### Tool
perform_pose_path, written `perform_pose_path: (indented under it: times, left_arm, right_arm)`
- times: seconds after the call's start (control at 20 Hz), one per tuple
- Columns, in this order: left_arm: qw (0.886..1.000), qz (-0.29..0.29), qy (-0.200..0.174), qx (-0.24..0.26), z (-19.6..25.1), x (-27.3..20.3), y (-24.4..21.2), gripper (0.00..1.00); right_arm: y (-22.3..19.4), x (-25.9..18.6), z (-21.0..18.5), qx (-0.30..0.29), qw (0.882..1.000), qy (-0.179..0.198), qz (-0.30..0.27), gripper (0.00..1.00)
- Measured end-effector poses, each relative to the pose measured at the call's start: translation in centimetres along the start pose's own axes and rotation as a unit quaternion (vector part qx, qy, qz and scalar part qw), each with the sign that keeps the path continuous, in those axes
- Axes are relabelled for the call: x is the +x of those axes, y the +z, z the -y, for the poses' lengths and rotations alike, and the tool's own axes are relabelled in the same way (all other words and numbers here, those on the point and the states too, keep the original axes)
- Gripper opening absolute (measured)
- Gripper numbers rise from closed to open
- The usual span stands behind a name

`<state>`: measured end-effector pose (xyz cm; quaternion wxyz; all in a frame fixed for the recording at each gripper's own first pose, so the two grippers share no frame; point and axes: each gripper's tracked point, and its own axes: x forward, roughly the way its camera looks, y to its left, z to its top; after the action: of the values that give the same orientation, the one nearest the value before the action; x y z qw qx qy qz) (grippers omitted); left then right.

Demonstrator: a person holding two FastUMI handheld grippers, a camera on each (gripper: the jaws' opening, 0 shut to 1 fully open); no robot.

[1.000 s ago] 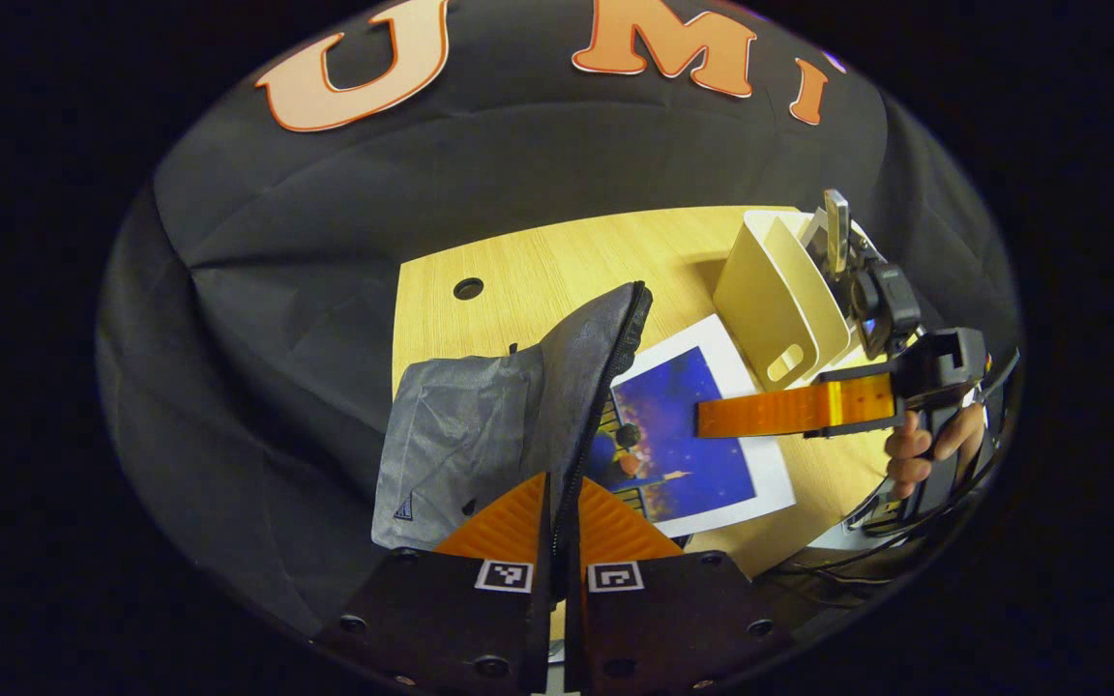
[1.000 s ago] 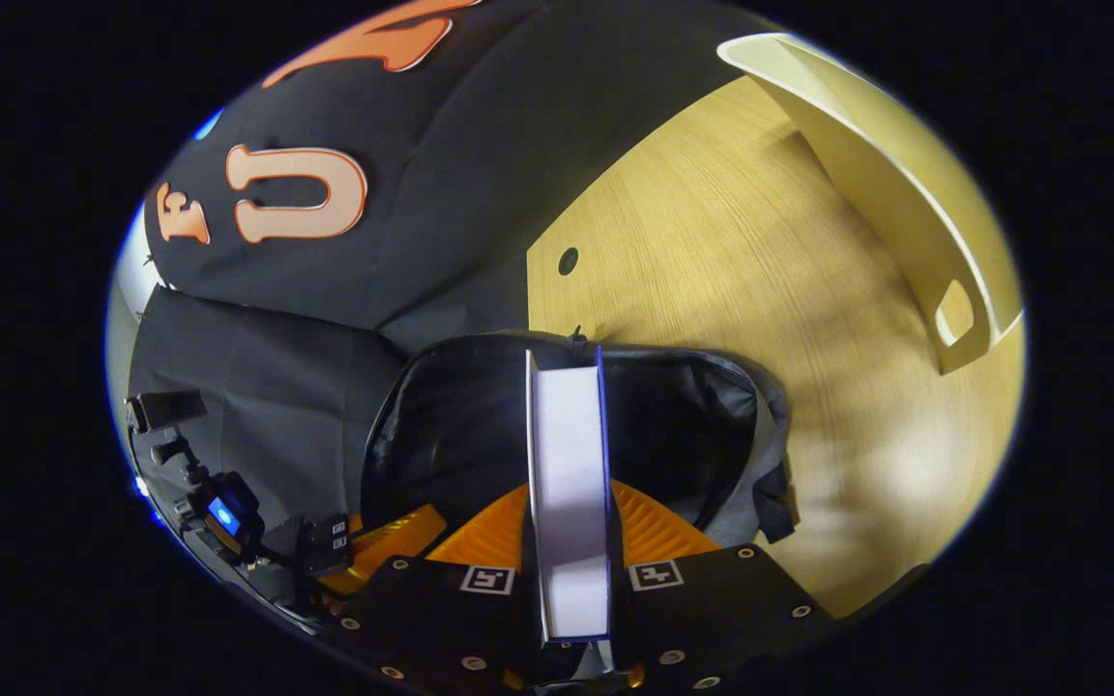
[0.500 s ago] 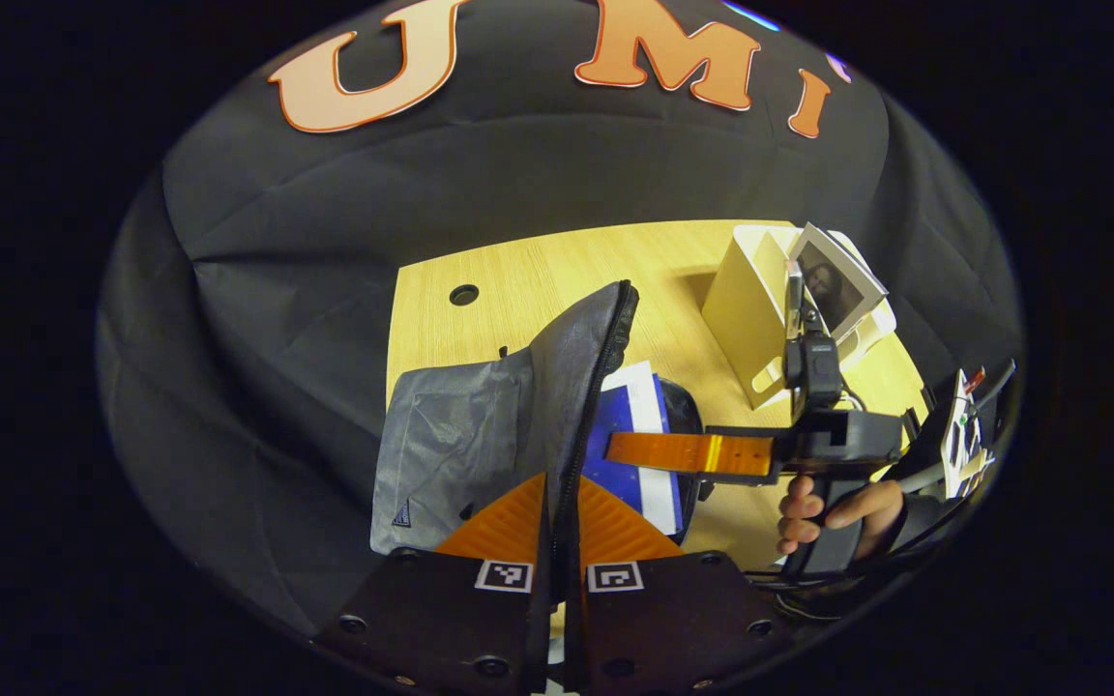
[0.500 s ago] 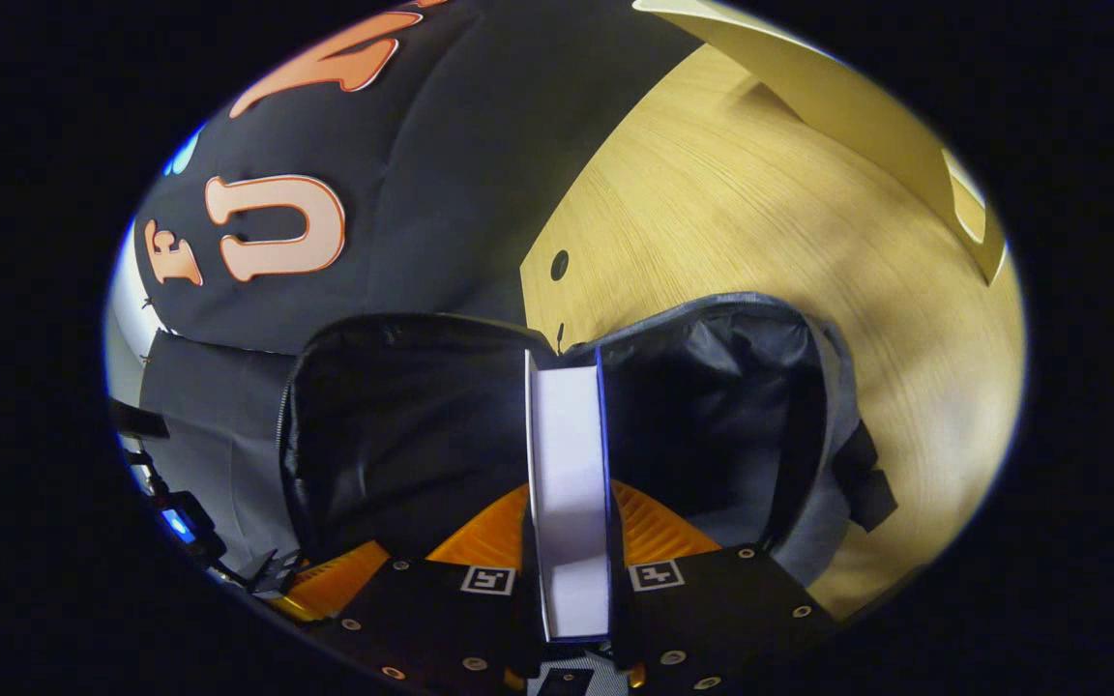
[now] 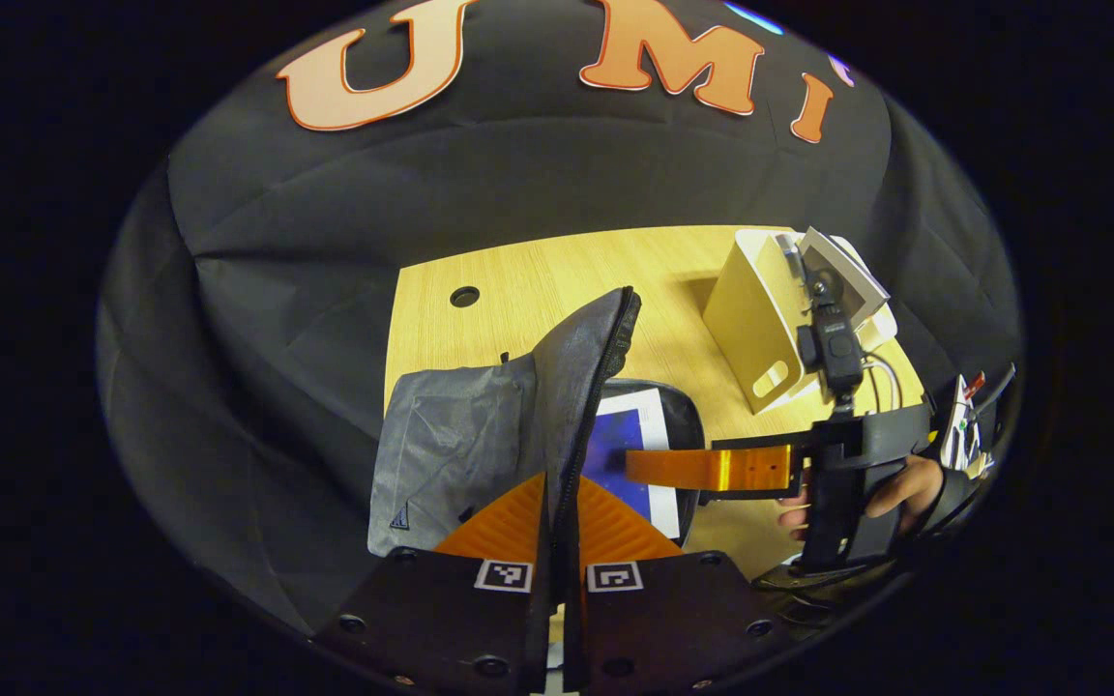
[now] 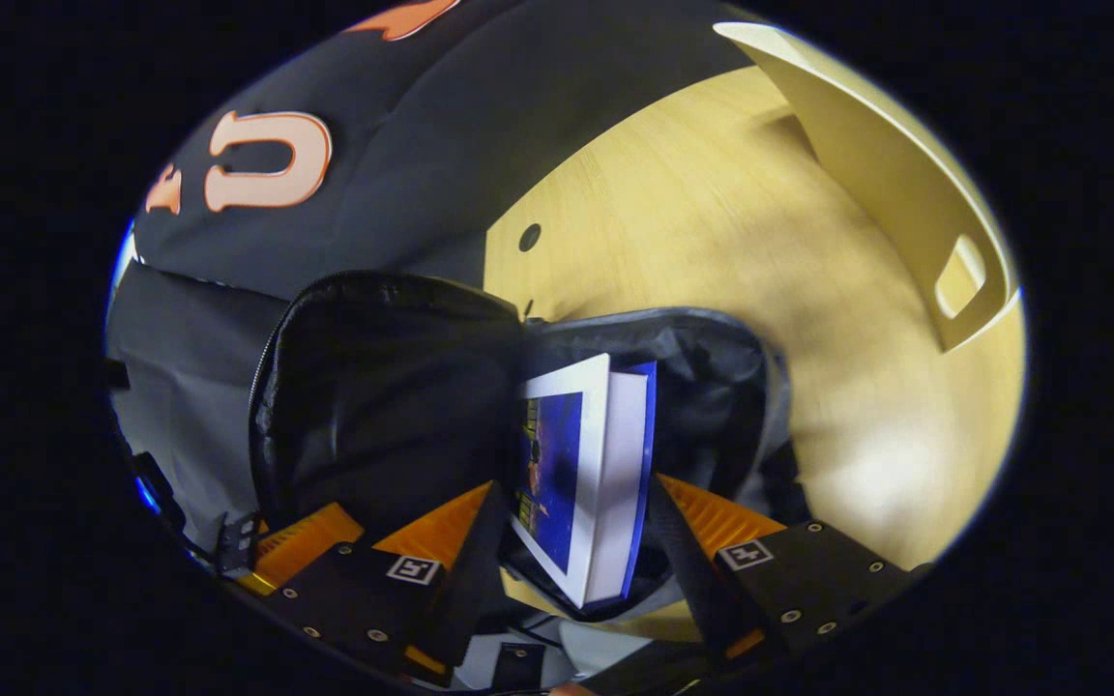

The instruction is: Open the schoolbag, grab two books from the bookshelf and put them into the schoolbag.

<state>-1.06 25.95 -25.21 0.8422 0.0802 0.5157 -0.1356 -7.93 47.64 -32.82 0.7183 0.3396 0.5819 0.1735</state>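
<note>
our left gripper [image 5: 557,527] clamps the schoolbag [image 5: 480,425] flap; our right gripper [image 6: 576,532] stands apart around the book [image 6: 581,474] inside.

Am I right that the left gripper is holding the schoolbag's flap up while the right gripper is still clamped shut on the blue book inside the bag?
Not quite: in the right gripper view, the right gripper has its fingers spread apart, clear of the blue book, which sits inside the schoolbag. The left gripper does hold the flap up.
</note>
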Motion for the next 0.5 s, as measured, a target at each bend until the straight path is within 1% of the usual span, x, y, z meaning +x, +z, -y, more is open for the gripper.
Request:
perform_pose_path:
  times: [0.05, 0.15, 0.4, 0.5]
  left_arm:
    - [1.0, 0.001, 0.001, -0.003, 0.0, 0.0, 0.0, 0.06]
    - [1.0, -0.001, -0.001, -0.009, 0.2, 0.0, -0.2, 0.06]
    - [1.0, -0.004, 0.001, -0.009, 0.3, 0.2, -0.5, 0.07]
    - [1.0, -0.006, 0.002, -0.011, 0.3, 0.2, -0.6, 0.07]
  right_arm:
    - [0.5, -0.8, 0.6, -0.015, 1.0, -0.011, 0.004, 0.91]
    - [1.3, -2.6, 1.5, -0.037, 0.999, -0.026, 0.01, 0.92]
    - [3.2, -7.0, 3.5, -0.063, 0.997, -0.049, 0.017, 0.93]
    - [4.0, -9.3, 4.6, -0.091, 0.993, -0.067, 0.017, 0.93]
